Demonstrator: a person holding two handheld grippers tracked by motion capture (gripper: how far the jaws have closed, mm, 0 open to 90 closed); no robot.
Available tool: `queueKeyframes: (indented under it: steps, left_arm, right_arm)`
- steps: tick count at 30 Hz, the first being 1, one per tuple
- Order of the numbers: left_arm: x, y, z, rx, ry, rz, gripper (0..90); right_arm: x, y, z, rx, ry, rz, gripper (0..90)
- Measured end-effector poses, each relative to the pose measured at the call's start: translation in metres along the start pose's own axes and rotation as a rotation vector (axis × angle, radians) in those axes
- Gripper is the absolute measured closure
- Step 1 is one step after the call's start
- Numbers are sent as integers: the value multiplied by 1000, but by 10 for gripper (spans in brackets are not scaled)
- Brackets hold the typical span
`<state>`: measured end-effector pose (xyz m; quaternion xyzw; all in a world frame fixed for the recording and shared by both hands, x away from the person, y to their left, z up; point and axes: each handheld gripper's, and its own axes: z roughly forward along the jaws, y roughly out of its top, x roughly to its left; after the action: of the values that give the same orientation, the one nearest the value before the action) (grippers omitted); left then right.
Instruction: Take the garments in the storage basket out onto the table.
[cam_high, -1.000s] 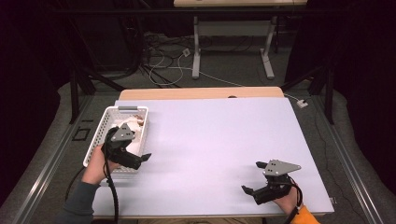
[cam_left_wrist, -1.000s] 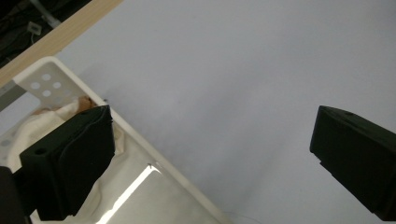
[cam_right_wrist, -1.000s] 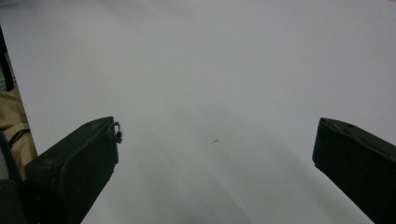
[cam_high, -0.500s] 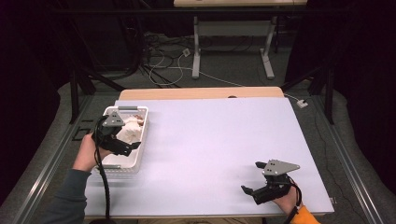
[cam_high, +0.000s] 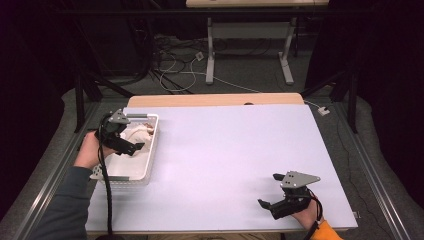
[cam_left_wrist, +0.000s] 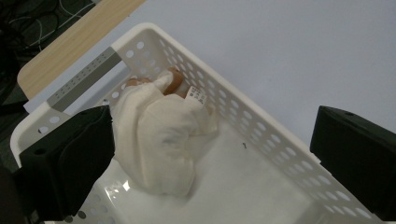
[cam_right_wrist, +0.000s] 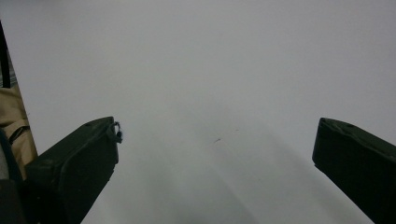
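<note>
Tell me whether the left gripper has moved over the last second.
Yes. The left gripper has travelled away from the person along the white basket, towards the cream cloth at its far end.

My high view looks down over the table (cam_high: 225, 160); my left gripper view sits close above its basket (cam_left_wrist: 261, 126); my right faces bare tabletop.

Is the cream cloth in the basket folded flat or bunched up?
Bunched up. The cream cloth lies in a crumpled heap at one end of the white basket, between the wide-open jaws of the left claw.
</note>
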<state>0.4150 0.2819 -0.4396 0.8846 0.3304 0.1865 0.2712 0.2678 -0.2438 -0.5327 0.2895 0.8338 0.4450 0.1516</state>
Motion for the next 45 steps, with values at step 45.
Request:
queueKeyframes:
  steps: [45]
  left_arm:
    - [57,3,73,219,-31,-65,13]
  right_arm:
    - [-1,0,0,3,9,4,0]
